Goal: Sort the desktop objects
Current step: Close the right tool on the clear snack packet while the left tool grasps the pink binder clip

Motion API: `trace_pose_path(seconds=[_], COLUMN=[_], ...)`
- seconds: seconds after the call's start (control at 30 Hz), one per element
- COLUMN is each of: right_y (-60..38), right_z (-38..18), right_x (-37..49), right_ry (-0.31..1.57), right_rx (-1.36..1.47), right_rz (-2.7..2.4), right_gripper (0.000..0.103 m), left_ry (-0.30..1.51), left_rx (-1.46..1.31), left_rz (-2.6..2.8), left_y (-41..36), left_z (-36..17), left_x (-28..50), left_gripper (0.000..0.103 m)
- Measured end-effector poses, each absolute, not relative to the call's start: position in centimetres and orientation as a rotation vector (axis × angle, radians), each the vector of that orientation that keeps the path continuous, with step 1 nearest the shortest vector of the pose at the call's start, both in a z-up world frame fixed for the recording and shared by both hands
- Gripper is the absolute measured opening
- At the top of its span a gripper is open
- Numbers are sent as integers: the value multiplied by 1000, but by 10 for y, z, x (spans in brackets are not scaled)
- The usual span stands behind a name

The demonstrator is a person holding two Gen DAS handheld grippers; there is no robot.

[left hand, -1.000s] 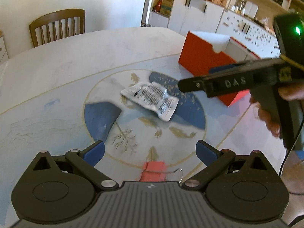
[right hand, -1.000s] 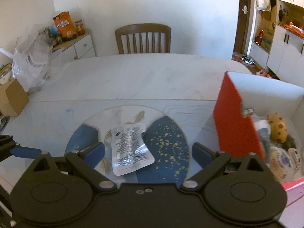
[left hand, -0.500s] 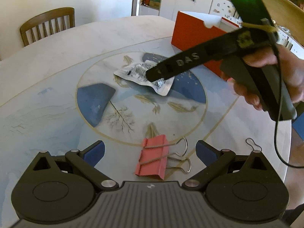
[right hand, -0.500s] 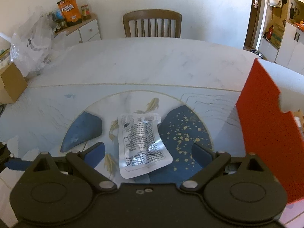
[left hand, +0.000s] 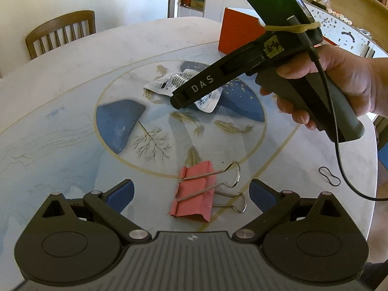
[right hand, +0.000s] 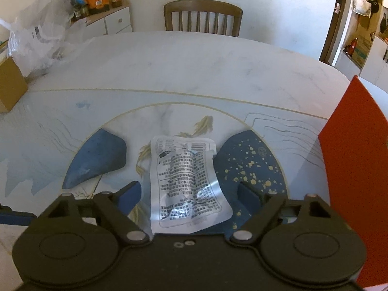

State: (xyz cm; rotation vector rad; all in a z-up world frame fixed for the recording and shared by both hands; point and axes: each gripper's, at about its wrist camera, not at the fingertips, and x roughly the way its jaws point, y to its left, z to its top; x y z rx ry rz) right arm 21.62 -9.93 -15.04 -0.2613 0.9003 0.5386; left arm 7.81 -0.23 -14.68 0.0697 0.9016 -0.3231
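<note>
**Silver sachet framed by a closing gripper, pink clip under the other**

Silver foil catches the light on the sachet [right hand: 186, 184], which lies flat on the painted medallion of the marble table [right hand: 194, 68], printed side up. Seen from the right wrist, it sits between the two blue pads of the right gripper [right hand: 189, 194]: one pad stands at about 9 o'clock of the packet, the other at 3 o'clock. The jaws are closing, yet both pads are still apart from the foil, so nothing is gripped. A red box [right hand: 351, 169] stands at 3 o'clock of the sachet, near the table's edge.

From the left wrist, the right hand [left hand: 339, 80] wraps the black handle, and the tool's arm slants down over the sachet, hiding its middle. The left gripper [left hand: 191, 194] is spread wide and holds nothing. A pink binder clip [left hand: 194, 191] lies on the table between its pads, touching neither, with its wire handles pointing toward 3 o'clock. A small black loop [left hand: 329, 176] lies at 3 o'clock of the clip, well apart. A wooden chair [left hand: 60, 34] stands beyond the table at 11 o'clock.
</note>
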Motion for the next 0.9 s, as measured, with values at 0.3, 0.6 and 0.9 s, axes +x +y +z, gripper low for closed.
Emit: trace_pose_path(seconds=[0.3, 0.6, 0.9], right_y=[-98, -98, -95], right_z=[-157, -157, -152], right_x=[222, 223, 219], right_ry=[910, 905, 882], right_rx=[-256, -258, -272], right_rz=[538, 544, 559], right_gripper=[83, 81, 61], left_ry=[903, 893, 893], left_rx=[91, 143, 107], left_rz=[-327, -346, -340], left_y=[-5, -13, -9], left_z=[-151, -152, -147], left_x=[78, 73, 76], left_gripper=[85, 75, 39])
